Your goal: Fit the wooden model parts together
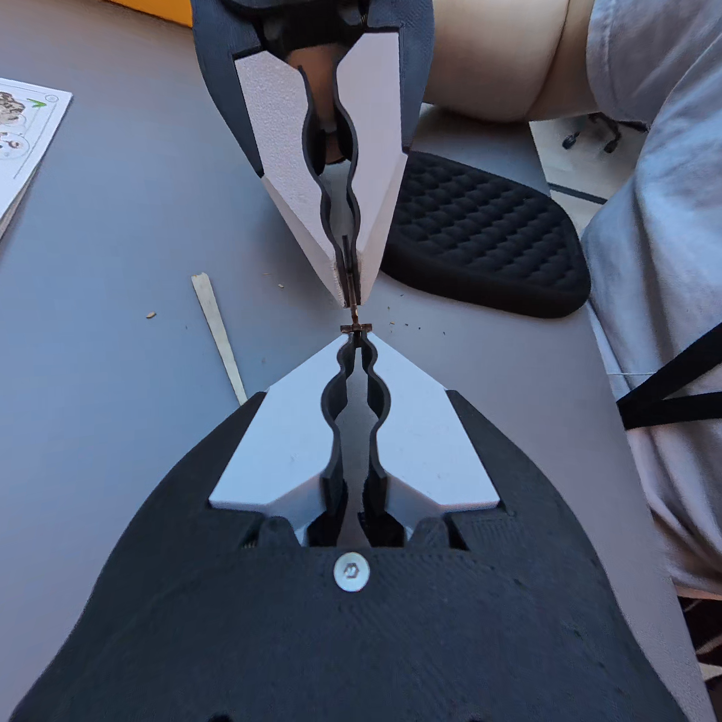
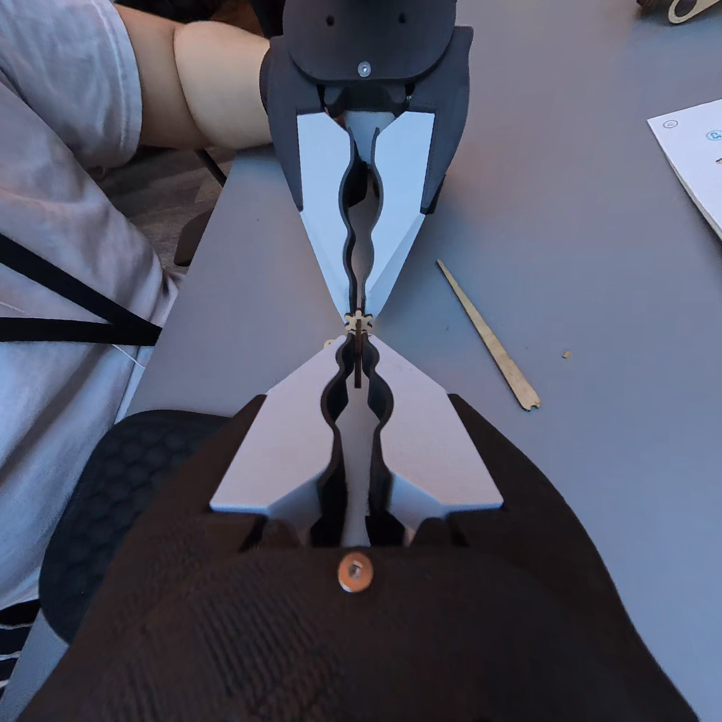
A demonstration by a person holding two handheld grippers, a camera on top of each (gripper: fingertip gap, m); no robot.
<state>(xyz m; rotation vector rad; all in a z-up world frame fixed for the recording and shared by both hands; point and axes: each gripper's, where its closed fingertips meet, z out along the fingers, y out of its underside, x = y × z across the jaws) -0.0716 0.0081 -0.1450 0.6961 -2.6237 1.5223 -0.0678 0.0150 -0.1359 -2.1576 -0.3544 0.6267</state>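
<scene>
In the left wrist view, my left gripper is shut on a small pale wooden gear, seen edge-on at its tips. My right gripper comes in from the top, shut on a thin dark wooden pin. The pin's tip touches the middle of the gear. In the right wrist view, my right gripper holds the pin edge-on between its pads. The left gripper faces it tip to tip, with the toothed gear between them. Both are held above the grey table.
A loose flat wooden stick lies on the table; it also shows in the right wrist view. A printed instruction sheet lies at the table's edge. A black chair cushion and the person's arm are beside the table. Small wood crumbs are scattered about. The grippers are tip to tip, or close to it. From either gripper's tips it is about 7 cm to the loose flat wooden stick. It turns up in the right wrist view as well.
</scene>
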